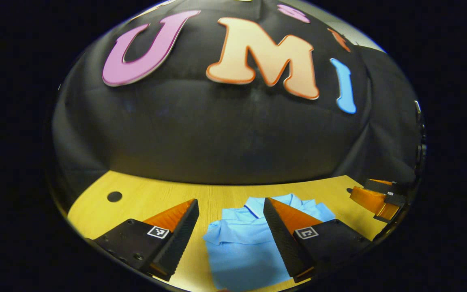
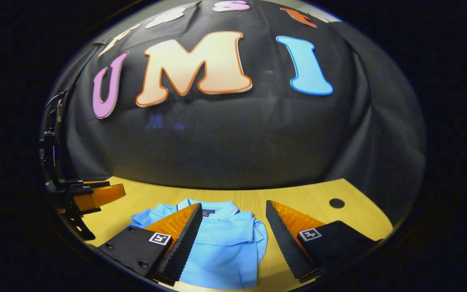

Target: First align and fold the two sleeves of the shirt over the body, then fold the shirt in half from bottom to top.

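Left gripper view: shirt (image 1: 243, 247) lies on wooden table (image 1: 152, 198) before black cloth wall (image 1: 217, 138); both grippers released.

I note a light blue shirt (image 2: 225, 243), plain, its collar (image 1: 253, 209) edged with a darker line; yellow wood-grain worktop (image 1: 152, 198) bearing one black hole (image 1: 114, 196).

Shirt (image 1: 241, 243) lies flat on the worktop (image 1: 148, 198), collar end toward the booth wall (image 1: 217, 138), which stands behind the worktop's far edge. Left tool (image 1: 230, 239) hangs above the shirt's left side, right tool (image 2: 233, 241) above its right side, each with the shirt's edge between its spread fingers. A round hole (image 2: 337, 203) sits in the worktop right of the shirt, another hole (image 1: 114, 196) left of it.
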A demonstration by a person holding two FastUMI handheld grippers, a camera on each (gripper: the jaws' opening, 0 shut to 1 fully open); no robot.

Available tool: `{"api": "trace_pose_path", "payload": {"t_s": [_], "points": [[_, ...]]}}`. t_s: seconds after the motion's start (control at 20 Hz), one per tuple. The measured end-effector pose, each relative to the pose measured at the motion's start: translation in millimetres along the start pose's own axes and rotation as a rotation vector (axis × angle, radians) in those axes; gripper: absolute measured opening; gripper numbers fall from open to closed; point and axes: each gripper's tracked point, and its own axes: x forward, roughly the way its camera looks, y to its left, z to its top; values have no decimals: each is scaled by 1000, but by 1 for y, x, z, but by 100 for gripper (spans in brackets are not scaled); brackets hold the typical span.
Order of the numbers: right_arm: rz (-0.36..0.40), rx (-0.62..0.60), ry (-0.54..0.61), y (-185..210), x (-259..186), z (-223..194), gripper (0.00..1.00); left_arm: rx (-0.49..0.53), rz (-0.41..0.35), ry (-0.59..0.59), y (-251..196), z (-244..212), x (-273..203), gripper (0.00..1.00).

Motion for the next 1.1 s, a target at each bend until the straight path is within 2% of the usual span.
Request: {"api": "trace_pose_path", "payload": {"t_s": [0.3, 0.5, 0.55, 0.6, 0.8, 0.85, 0.9, 1.1], "points": [[19, -9, -121, 4, -125, 57, 98, 34, 31, -109, -36, 42, -111, 95], [35, -13, -145, 3, -195, 64, 98, 48, 35, -129, -52, 49, -171, 95], [43, -11, -147, 4, -210, 64, 95, 53, 30, -130, -56, 49, -183, 95], [42, -11, -158, 3, -223, 67, 98, 54, 25, -136, -60, 52, -195, 95], [59, -25, -190, 7, -260, 76, 98, 67, 17, -162, -69, 63, -231, 95], [61, -29, -205, 7, -264, 81, 95, 67, 16, -170, -72, 66, -236, 95], [63, -29, -214, 9, -269, 85, 98, 63, 10, -172, -75, 68, -241, 95], [76, -27, -248, 12, -281, 100, 97, 65, 11, -182, -78, 78, -249, 95]]}}
